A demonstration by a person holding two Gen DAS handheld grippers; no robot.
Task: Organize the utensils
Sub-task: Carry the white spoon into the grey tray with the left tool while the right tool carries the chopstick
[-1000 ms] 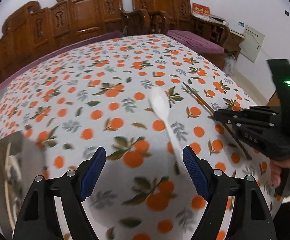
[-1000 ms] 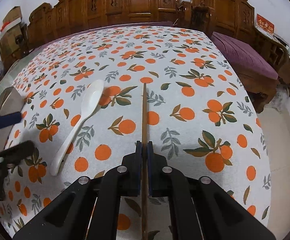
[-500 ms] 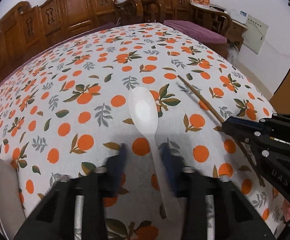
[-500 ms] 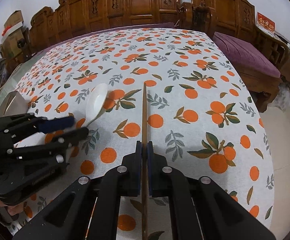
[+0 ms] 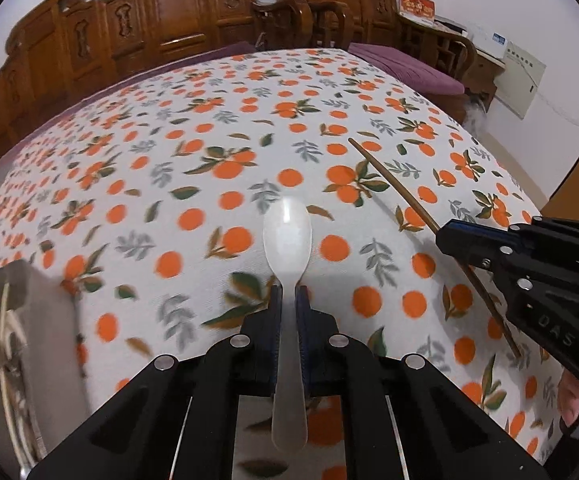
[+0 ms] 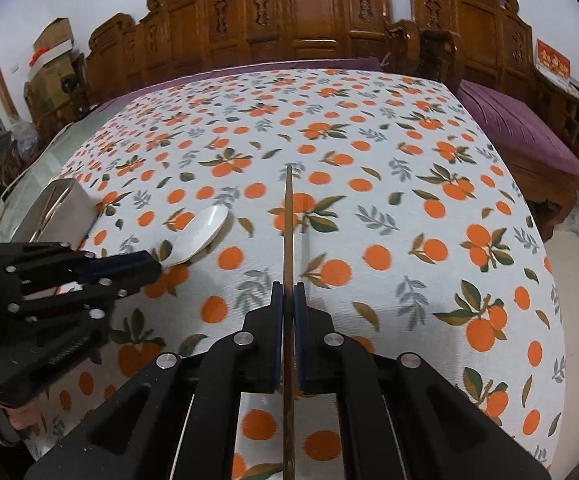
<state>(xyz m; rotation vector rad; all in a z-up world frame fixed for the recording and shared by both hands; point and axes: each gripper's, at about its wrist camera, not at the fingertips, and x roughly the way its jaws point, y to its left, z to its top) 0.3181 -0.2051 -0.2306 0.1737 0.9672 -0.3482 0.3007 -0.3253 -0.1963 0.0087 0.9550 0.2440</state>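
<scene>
**Both claws loaded: spoon in the left, chopstick in the right**

So the left claw point(image 5: 288, 300) is pinched tight on the handle of the white spoon point(image 5: 288, 236). The handle runs straight down between the two blue pads point(image 5: 275, 320), its tail end poking back toward the camera and the bowl sticking out ahead of the tips, over the orange-print tablecloth point(image 5: 169, 184) on the worktop. From the right wrist view you can see that same spoon point(image 6: 201, 236) jutting out of the left claw point(image 6: 149, 266), bowl end pointing away toward the middle of the cloth.

The right claw point(image 6: 288, 300) is clamped on a brown wooden chopstick point(image 6: 288, 220). The stick runs dead centre between the pads, with a long stretch reaching forward past the tips and the rest passing back under the camera. In the left view the right claw point(image 5: 449, 236) sits off to the right side, and the chopstick point(image 5: 389, 180) crosses through it on a slant, the far tip up the cloth and the near end low by the worktop edge.

A grey utensil holder point(image 5: 29, 320) stands at the left, with some sticks in it; it's blurry, so I can't make out what exactly. It shows in the right view too point(image 6: 61, 208), just behind the left claw.
</scene>
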